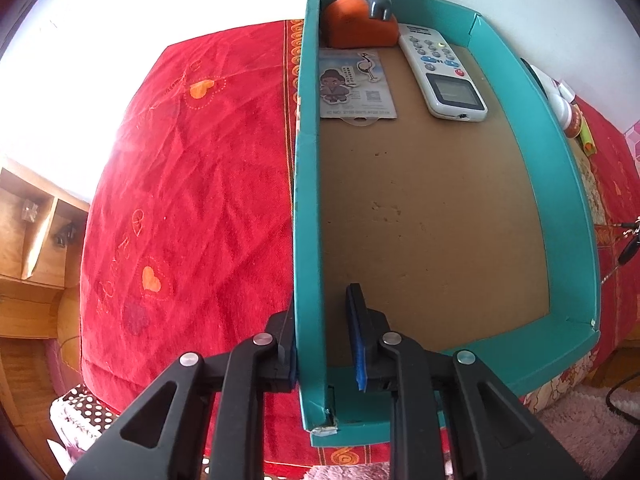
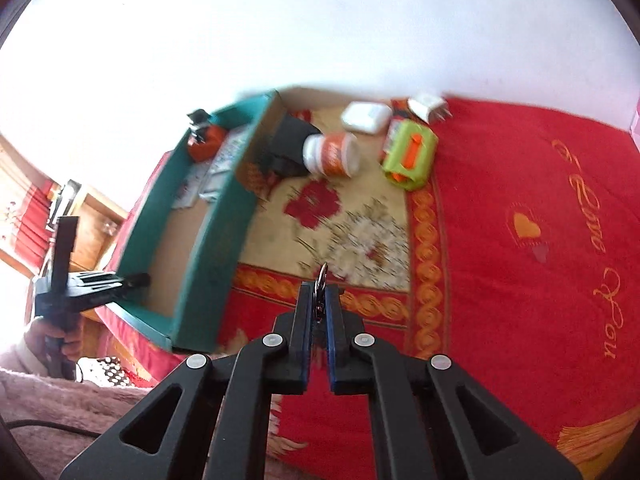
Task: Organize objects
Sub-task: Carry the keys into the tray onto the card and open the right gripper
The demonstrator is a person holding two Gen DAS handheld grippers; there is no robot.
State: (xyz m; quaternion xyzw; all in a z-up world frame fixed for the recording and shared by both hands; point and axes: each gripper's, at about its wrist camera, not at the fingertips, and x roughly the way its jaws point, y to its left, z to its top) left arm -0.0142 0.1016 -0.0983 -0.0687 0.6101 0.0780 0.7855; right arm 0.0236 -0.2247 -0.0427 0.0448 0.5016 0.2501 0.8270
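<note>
While left jaws straddle the teal box [image 1: 308, 216] wall, right jaws pinch a metal keyring [image 2: 321, 285].

Teal tray [image 1: 308, 200] on red cloth, holding remote [image 1: 442, 72], card [image 1: 356, 84], orange toy [image 1: 356, 24]

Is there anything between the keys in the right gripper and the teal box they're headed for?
Only the box's own side wall. The right gripper holds the key ring over the bedspread, beside the teal box. The cloth between them looks bare; the pill bottle lies farther back, off that path.
</note>
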